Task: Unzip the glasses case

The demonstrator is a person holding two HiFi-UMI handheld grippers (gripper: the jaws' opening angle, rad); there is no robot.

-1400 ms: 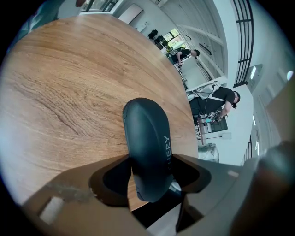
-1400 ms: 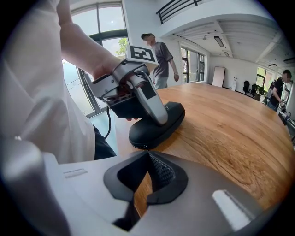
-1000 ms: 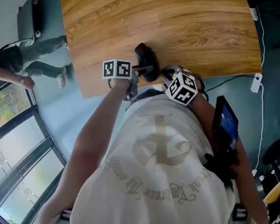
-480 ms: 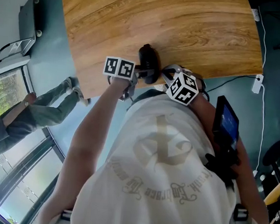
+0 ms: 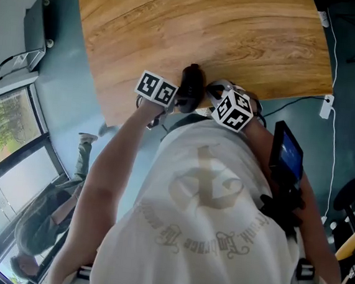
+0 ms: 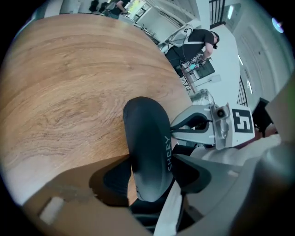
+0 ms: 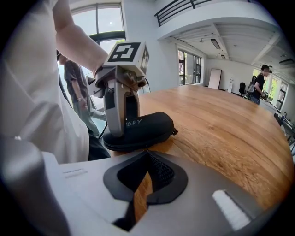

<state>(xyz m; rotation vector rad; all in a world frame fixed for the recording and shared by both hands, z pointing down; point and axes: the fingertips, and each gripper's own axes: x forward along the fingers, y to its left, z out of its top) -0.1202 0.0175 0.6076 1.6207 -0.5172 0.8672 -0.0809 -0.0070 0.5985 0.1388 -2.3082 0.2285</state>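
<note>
Left gripper (image 6: pixel 154 177) has rolled and nudged right since a second ago, its jaws clamped across the glasses case (image 7: pixel 138 131) at the table's (image 7: pixel 221 124) near edge. So it's the bracing step. Right gripper (image 7: pixel 146 177), jaws together, sits just beside the seam. I'd guess it needs to pinch the zipper pull next.

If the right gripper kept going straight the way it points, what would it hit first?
The right gripper, jaws shut, would meet the black glasses case just ahead of its tips. They may already touch its near edge, though depth is unclear.
</note>
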